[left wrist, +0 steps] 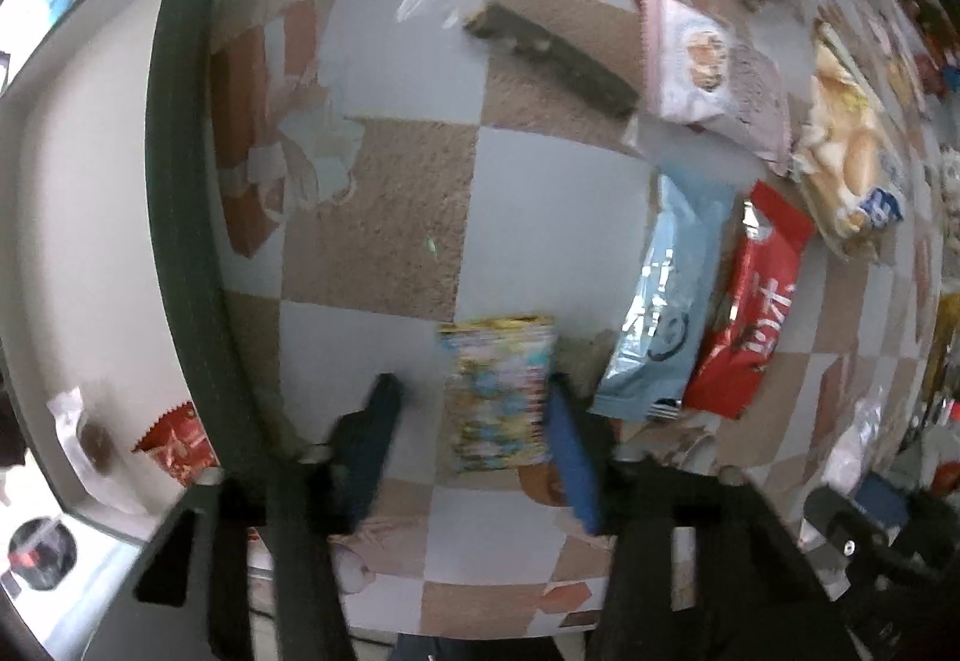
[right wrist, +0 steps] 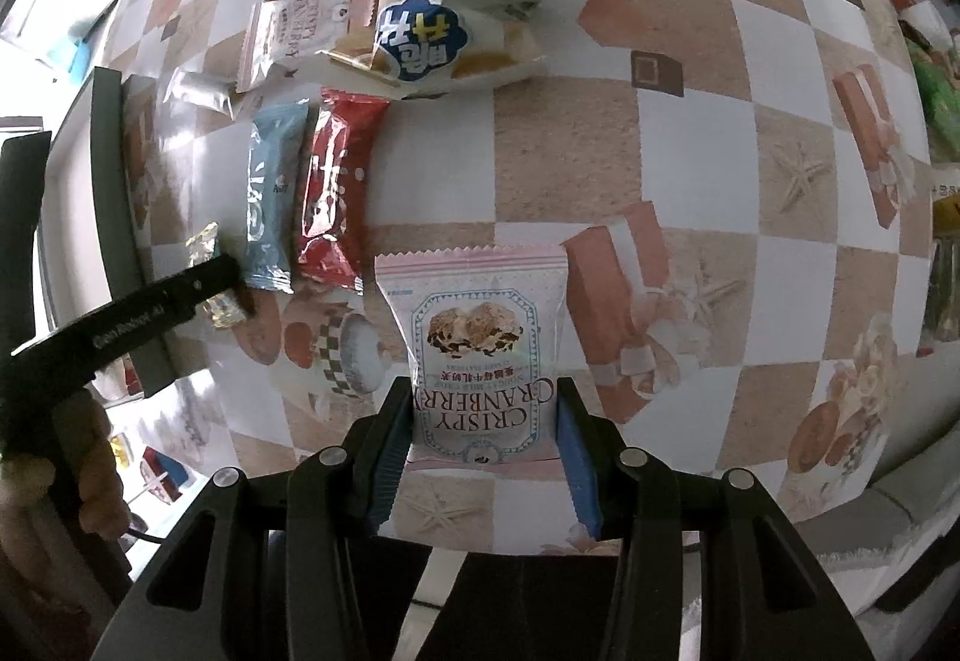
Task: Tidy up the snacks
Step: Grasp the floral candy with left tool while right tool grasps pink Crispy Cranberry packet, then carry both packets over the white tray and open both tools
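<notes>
Beside the blue packet (left wrist: pixel 666 301), on the side away from the red packet (left wrist: pixel 750 313), the small gold-edged packet (left wrist: pixel 498 391) lies flat on the checked tablecloth (left wrist: pixel 540 193). The left gripper (left wrist: pixel 474 385) points down over it. Its jaws are narrow but not clamped: one pad touches the edge nearer to the blue packet, and the other pad stands clear of the far edge. The picture is blurred here, so I cannot tell if this packet is being taken or let go.

I judge that the step in hand is making a row of snacks, with the gold-edged, blue and red packets side by side. The right gripper (right wrist: pixel 483 391) has its jaws closed on the lower part of a pink cranberry packet (right wrist: pixel 474 325). This packet is on the red packet's side of the blue one, near to the row but not in it.

The next move probably calls for bringing the pink packet down just beside the red one, parallel to it, and opening the jaws only when it lies flat (otherwise it may land askew).

Counted: one gold-edged packet, one blue, one red and two pink ones. The second pink one (right wrist: pixel 288 37) is beyond the blue packet, in a loose heap with a big potato-stick bag (right wrist: pixel 432 1). One long brown bar (left wrist: pixel 558 61) lies further from the blue packet.
</notes>
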Available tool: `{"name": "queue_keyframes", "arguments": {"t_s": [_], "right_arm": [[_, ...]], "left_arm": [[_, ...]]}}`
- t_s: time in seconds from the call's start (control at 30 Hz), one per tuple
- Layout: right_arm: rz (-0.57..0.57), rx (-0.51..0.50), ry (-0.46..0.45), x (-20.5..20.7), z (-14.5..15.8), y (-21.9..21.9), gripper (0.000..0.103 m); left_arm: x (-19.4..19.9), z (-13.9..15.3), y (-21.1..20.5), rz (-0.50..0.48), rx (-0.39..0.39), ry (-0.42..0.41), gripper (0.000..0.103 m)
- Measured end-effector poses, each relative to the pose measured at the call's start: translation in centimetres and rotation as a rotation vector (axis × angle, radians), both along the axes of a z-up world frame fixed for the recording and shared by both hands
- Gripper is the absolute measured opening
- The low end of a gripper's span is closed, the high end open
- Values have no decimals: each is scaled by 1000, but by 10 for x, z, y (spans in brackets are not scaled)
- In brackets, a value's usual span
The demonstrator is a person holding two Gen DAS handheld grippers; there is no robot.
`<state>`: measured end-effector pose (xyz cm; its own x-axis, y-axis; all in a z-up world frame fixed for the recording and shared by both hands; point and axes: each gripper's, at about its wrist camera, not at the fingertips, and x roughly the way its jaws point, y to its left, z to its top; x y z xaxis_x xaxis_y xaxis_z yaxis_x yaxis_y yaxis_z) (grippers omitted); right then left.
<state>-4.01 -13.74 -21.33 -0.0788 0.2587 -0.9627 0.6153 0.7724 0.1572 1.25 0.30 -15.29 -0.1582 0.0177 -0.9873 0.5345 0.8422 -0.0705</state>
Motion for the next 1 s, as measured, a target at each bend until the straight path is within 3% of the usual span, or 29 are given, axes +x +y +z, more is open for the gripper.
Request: {"name": "queue_keyframes", "arguments": {"t_s": [0.17,0.5,0.73,1.0], "right_arm": [[14,3,-3,7,2,-4,47],[76,-5,-23,33,10,12,47],[168,-2,-66,73,23,39,47],[319,24,-117,128,34,95,47]], "left_arm": [[-1,7,5,-1,-28,16,30],[8,59,32,-40,-91,-121,30],[26,92,74,41,-103,-212,30],[55,79,136,199,-58,-233,30]]}}
